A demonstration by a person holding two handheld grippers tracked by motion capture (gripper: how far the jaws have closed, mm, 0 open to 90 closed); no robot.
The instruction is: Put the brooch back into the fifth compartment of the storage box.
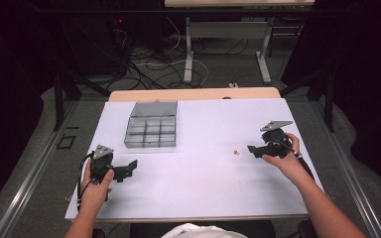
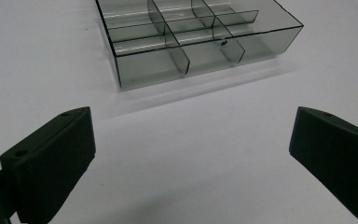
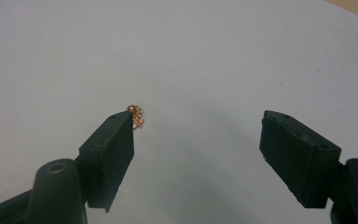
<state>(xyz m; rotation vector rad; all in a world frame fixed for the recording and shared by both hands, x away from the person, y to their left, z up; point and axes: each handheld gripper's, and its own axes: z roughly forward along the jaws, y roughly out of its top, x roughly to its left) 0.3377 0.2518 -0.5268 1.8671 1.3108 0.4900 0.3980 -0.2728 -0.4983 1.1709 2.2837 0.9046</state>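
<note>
Tongs first: the left gripper (image 1: 129,168), held in the person's left hand (image 1: 95,184) at the near left of the white table (image 1: 203,193), has its black jaws spread wide with nothing between them. The right gripper (image 1: 252,150), in the right hand (image 1: 286,161) at the right, is also spread wide and holds nothing. A small coppery cluster (image 3: 136,115) lies on the table just beyond the tip of one right jaw. A smoky clear plastic divided organiser box (image 2: 200,37), its lid standing open, sits beyond the left gripper toward the far left.
</note>
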